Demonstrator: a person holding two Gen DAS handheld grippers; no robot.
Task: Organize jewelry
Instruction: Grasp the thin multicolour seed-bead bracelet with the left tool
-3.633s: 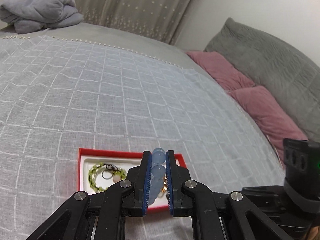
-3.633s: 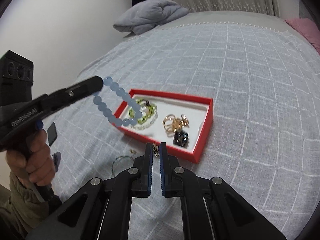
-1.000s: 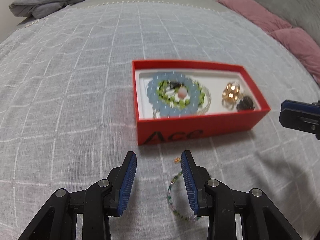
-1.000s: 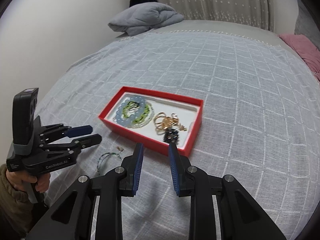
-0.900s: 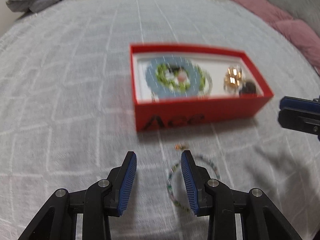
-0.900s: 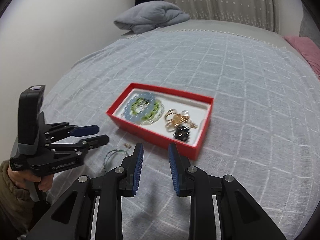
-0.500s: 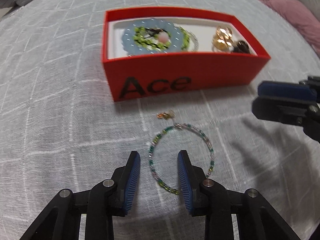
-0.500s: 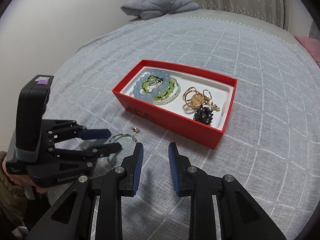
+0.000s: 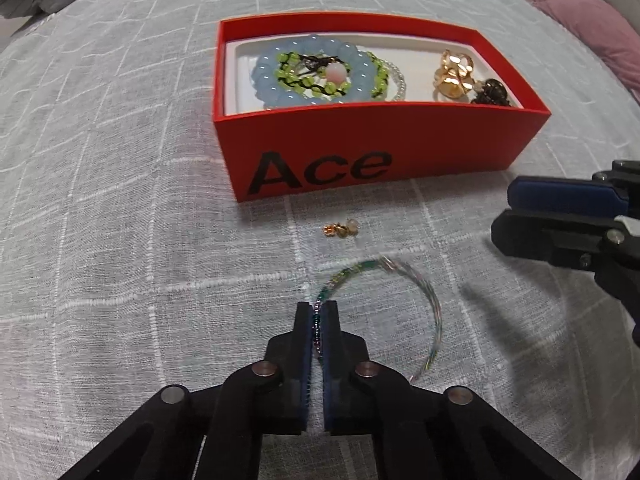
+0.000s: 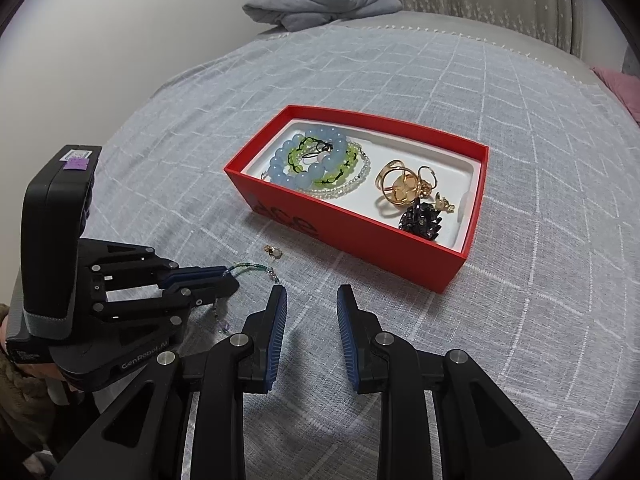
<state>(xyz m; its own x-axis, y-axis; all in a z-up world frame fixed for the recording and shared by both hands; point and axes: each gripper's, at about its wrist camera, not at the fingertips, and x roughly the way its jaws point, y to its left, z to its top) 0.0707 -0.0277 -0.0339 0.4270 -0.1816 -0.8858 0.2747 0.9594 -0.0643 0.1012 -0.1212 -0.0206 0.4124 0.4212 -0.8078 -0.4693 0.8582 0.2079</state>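
Note:
A thin green beaded bracelet (image 9: 416,280) lies on the grey bedspread in front of the red box (image 9: 360,160). My left gripper (image 9: 319,312) is shut on the bracelet's left arc; in the right wrist view the left gripper (image 10: 228,280) pinches that bracelet (image 10: 252,267) at its tips. A small gold earring (image 9: 341,229) lies between bracelet and box, and the earring (image 10: 273,251) shows again just left of the box (image 10: 400,252). My right gripper (image 10: 311,300) hovers open above bare cloth, holding nothing. Inside the box lie a blue bead bracelet (image 9: 304,72), green beads, gold rings (image 9: 454,74) and a dark brooch.
A folded grey blanket (image 10: 320,2) sits at the far edge of the bed. Pink pillows (image 9: 580,20) lie at the far right. A sleeve and hand (image 10: 16,380) hold the left gripper at the bed's left side. My right gripper's fingers (image 9: 560,216) reach in from the right.
My left gripper came down over the thin bracelet and its jaws went from open to shut on the bracelet's left arc. The right gripper sank closer to the bed, still open.

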